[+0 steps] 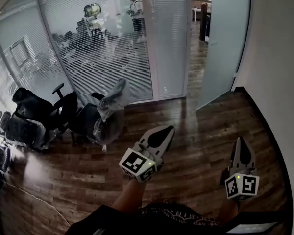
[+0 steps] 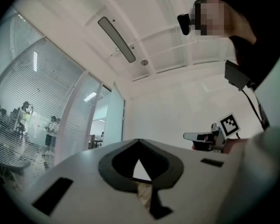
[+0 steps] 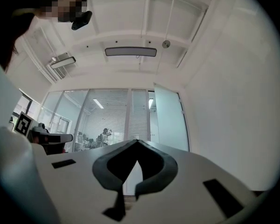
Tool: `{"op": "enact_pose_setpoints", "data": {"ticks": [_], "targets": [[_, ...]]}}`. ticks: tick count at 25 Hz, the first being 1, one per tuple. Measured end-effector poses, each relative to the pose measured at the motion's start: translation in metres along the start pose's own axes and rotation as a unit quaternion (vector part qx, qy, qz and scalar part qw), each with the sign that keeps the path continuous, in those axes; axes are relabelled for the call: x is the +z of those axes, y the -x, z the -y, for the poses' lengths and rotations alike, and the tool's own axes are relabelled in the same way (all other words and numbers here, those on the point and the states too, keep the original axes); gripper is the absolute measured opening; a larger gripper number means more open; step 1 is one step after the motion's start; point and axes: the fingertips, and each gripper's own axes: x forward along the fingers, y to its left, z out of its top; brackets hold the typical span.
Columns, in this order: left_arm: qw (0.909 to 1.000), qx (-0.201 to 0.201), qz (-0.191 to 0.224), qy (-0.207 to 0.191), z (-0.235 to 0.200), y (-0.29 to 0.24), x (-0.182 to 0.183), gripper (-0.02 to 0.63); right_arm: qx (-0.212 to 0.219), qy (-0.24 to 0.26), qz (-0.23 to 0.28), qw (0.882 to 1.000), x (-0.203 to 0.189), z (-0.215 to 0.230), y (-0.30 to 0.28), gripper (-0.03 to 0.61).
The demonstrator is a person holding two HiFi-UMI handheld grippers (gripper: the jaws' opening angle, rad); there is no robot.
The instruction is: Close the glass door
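The frosted glass door [image 1: 226, 43] stands swung open at the back right, with its free edge out over the wooden floor, beside the open doorway [image 1: 198, 38]. It also shows in the left gripper view as a pale panel [image 2: 113, 120] and in the right gripper view, ahead of the jaws [image 3: 170, 120]. My left gripper [image 1: 170, 129] is held low in the middle of the room, shut, with nothing between its jaws. My right gripper [image 1: 240, 140] is to its right, also shut and empty. Both point towards the door and are well short of it.
A curved glass partition with white blinds [image 1: 103, 48] runs along the back, with people behind it. Black office chairs [image 1: 44, 116], one with a grey cover [image 1: 110, 114], stand at the left. A white wall [image 1: 281, 92] closes the right side. A thin cable [image 1: 34, 195] lies on the floor.
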Motion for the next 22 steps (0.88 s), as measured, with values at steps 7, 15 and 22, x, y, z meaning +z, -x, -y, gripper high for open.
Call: {"op": "enact_pose_setpoints", "data": {"ticks": [7,15,22], "targets": [[0.9999,-0.003,-0.010,0.003,0.006,-0.004,0.000,0.002,0.006,0.002,0.006,1.000,0.001,0.001,-0.001,0.003],[0.9999,-0.002,-0.011,-0.008,0.012,-0.006,0.001,0.002,0.016,-0.001,0.013,1.000,0.005,0.007,0.002,0.003],[0.9999,0.004,-0.012,-0.007,0.022,-0.011,-0.002,0.002,0.038,0.008,0.010,0.999,-0.002,0.010,0.005,0.003]]}}
